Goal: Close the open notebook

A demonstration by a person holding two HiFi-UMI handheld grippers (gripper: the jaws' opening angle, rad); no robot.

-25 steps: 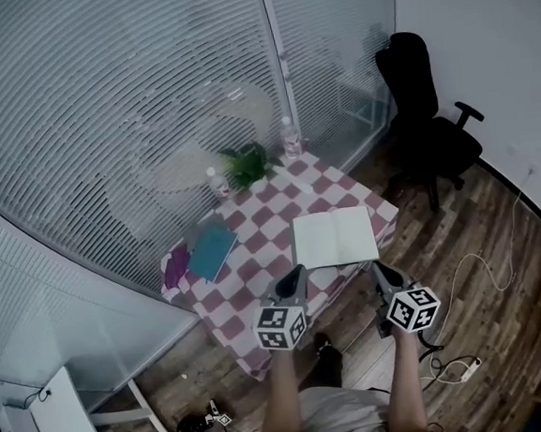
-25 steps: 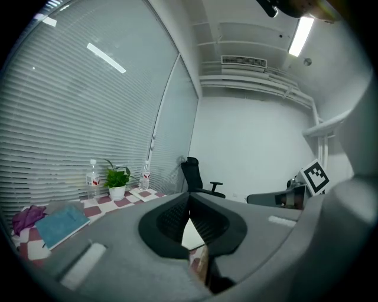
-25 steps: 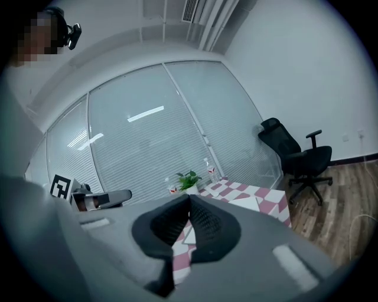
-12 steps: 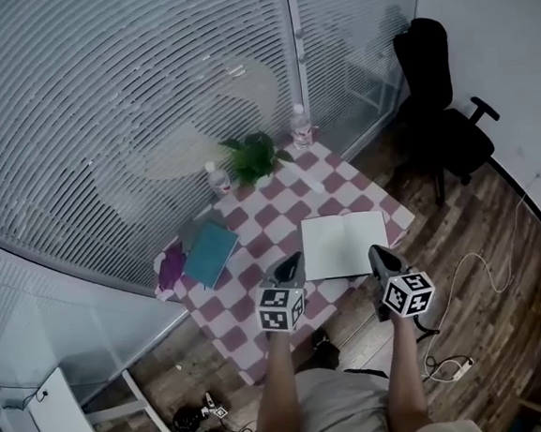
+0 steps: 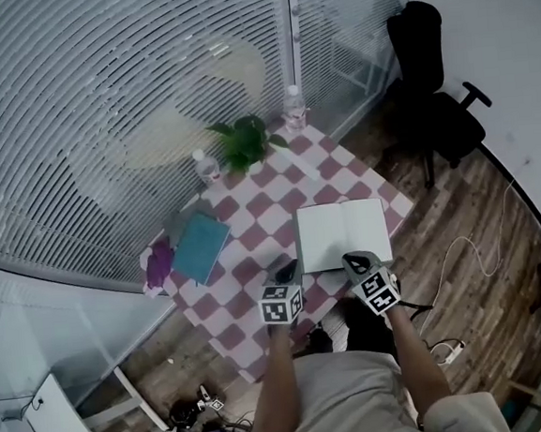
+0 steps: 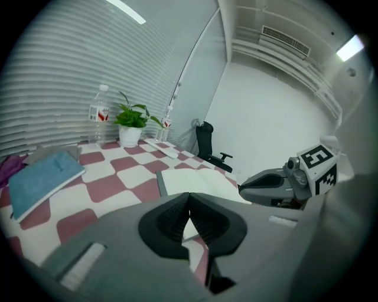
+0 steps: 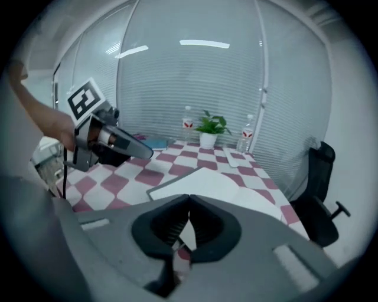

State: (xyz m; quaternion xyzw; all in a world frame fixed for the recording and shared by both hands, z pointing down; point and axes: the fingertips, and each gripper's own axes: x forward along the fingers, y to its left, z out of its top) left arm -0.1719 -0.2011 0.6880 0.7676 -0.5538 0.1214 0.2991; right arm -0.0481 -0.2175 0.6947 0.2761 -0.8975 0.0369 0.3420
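Observation:
An open notebook (image 5: 342, 233) with blank white pages lies flat on the red-and-white checked table (image 5: 254, 245), near its front right corner. The same notebook (image 6: 195, 181) shows in the left gripper view, and the notebook (image 7: 218, 186) shows just beyond the jaws in the right gripper view. My left gripper (image 5: 286, 272) hovers at the notebook's near left corner, jaws shut and empty. My right gripper (image 5: 354, 261) is at the notebook's near edge, also shut with nothing in it. Neither touches the pages that I can see.
A teal book (image 5: 199, 247) and a purple cloth (image 5: 158, 264) lie at the table's left. A potted plant (image 5: 244, 144) and two water bottles (image 5: 293, 108) stand at the far edge by the blinds. A black office chair (image 5: 435, 102) stands on the wooden floor to the right.
Both grippers have dropped and come forward, from below the table's near edge up to the notebook's near edge. The right one has rolled. The notebook has not moved.

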